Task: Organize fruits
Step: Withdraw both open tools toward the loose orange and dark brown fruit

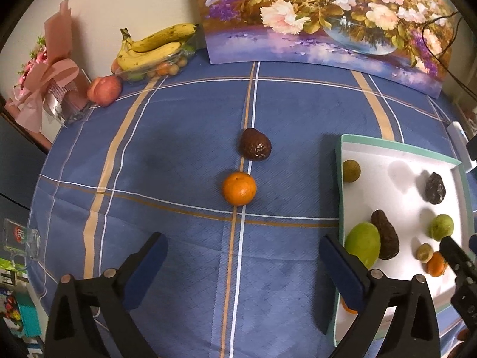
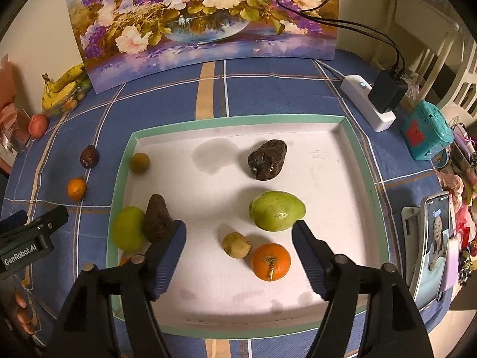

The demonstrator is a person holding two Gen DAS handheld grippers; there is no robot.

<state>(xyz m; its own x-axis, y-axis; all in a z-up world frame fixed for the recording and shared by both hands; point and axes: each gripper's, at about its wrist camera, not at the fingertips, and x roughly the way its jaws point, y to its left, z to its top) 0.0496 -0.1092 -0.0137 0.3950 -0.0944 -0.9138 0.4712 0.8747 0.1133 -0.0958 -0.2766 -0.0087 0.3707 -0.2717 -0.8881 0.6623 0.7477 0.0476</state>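
Readable text: "GenRobot.AI" in white on my left gripper [image 2: 32, 232] body, seen from the right wrist. A clear glass [image 1: 21, 243] at the far left edge of the cloth carries a red-and-white round label with digits I can't read for sure.

Landmark is the white tray [image 2: 351, 155] with a mint-green rim, sitting on the blue plaid tablecloth [image 1: 179, 137].

In the tray:
- wrinkled dark avocado [image 2: 267, 164] toward the back
- green mango [image 2: 277, 211] mid-tray
- orange [image 2: 270, 262] near the front, stem scar up, touching a small tan fruit [image 2: 236, 245] on its left
- second dark avocado [image 2: 157, 223] leaning on a second green mango [image 2: 128, 228] at the left wall
- small round olive-brown fruit [image 2: 140, 163] in the back-left corner

Left of the tray, on the cloth: a loose orange [image 1: 239, 188] with a dark wrinkled avocado [image 1: 255, 148] just behind it, apart from each other.

Pose: my left gripper [image 1: 243, 244] hovers over the cloth left of the tray, fingers spread wide, nothing between them, loose orange straight ahead. My right gripper [image 2: 239, 231] hangs over the tray's front half, fingers released and wide, empty, tan fruit and orange below the gap.
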